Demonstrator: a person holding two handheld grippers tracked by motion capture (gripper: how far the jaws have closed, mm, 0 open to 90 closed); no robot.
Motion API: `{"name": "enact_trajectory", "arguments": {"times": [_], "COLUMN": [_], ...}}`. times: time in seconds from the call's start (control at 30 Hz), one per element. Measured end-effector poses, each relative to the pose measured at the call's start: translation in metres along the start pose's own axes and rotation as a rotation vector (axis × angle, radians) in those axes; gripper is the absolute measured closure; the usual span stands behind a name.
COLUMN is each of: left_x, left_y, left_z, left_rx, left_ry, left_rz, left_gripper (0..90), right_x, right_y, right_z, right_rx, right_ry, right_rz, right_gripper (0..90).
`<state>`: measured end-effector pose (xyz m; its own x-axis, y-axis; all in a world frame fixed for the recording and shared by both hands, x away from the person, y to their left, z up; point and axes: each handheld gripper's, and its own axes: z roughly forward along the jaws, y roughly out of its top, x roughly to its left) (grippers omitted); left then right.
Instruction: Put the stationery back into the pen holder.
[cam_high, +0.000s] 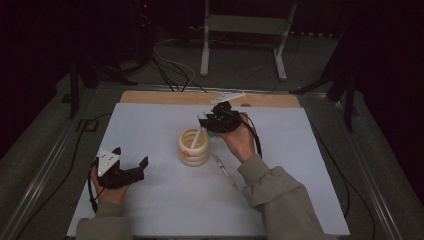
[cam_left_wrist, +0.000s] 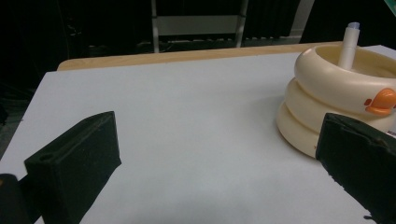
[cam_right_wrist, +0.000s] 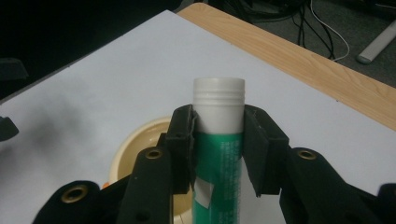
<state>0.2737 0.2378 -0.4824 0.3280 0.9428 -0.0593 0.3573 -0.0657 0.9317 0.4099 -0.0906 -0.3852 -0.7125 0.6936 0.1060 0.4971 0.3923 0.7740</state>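
Two grippers in play. The right gripper (cam_high: 212, 120) is clamped on a glue stick (cam_right_wrist: 218, 140): green body, white ribbed cap, pinched between the black pads just below the cap. In the high view the right hand (cam_high: 239, 142) holds it just beyond the far right rim of the cream ringed pen holder (cam_high: 194, 147), at mid-table. In the right gripper view the holder's opening (cam_right_wrist: 135, 144) sits right behind and below the stick, slightly left of it. The grip is mid-body with the cap end leading, probably so the stick can be steered into the opening and dropped in.

One white pen (cam_high: 195, 140) already leans inside the holder; the left gripper view shows its tip sticking up above the rim (cam_left_wrist: 349, 44). That leaves less room, so the stick likely has to go in beside it. Another pen (cam_high: 224, 171) lies flat on the white mat (cam_high: 150, 200), to the right of the holder and nearer the person, probably waiting its turn.

The left gripper (cam_high: 131, 162) rests low at near left, jaws spread apart, nothing between them. It points toward the holder (cam_left_wrist: 327, 102) but stays well apart from it, not bracing it. The holder has an orange duck-bill detail (cam_left_wrist: 380, 100) on its side.
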Motion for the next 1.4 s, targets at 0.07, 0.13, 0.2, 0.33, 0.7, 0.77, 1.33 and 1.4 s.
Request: {"name": "enact_trajectory", "arguments": {"times": [0.07,0.13,0.2,0.33,0.7,0.77,1.33,1.4], "left_x": [0.0,0.0,0.0,0.001,0.001,0.001,0.001,0.001], "left_y": [0.0,0.0,0.0,0.0,0.0,0.0,-0.001,-0.001], "left_z": [0.0,0.0,0.0,0.0,0.0,0.0,-0.001,-0.001], "left_rx": [0.0,0.0,0.0,-0.001,0.0,0.0,0.002,0.002], "left_ry": [0.0,0.0,0.0,-0.001,-0.002,-0.002,0.0,0.001], "left_rz": [0.0,-0.001,-0.001,-0.002,-0.005,-0.005,-0.003,-0.006], "left_gripper": [0.4,0.4,0.3,0.4,0.4,0.3,0.4,0.3], "right_x": [0.0,0.001,0.002,0.005,0.012,0.013,0.026,0.026], "right_y": [0.001,0.002,0.003,0.005,0.008,0.008,-0.001,-0.004], "right_z": [0.002,0.003,0.003,0.005,0.014,0.015,0.019,0.019], "right_rx": [-0.004,-0.013,-0.025,-0.04,-0.049,-0.053,-0.051,-0.051], "right_ry": [0.001,0.005,0.008,0.01,0.012,0.013,0.05,0.052], "right_rz": [0.001,0.001,-0.005,-0.018,-0.048,-0.051,-0.073,-0.073], "right_gripper": [65.9,65.9,65.9,65.8,65.7,65.6,65.2,65.2]}}
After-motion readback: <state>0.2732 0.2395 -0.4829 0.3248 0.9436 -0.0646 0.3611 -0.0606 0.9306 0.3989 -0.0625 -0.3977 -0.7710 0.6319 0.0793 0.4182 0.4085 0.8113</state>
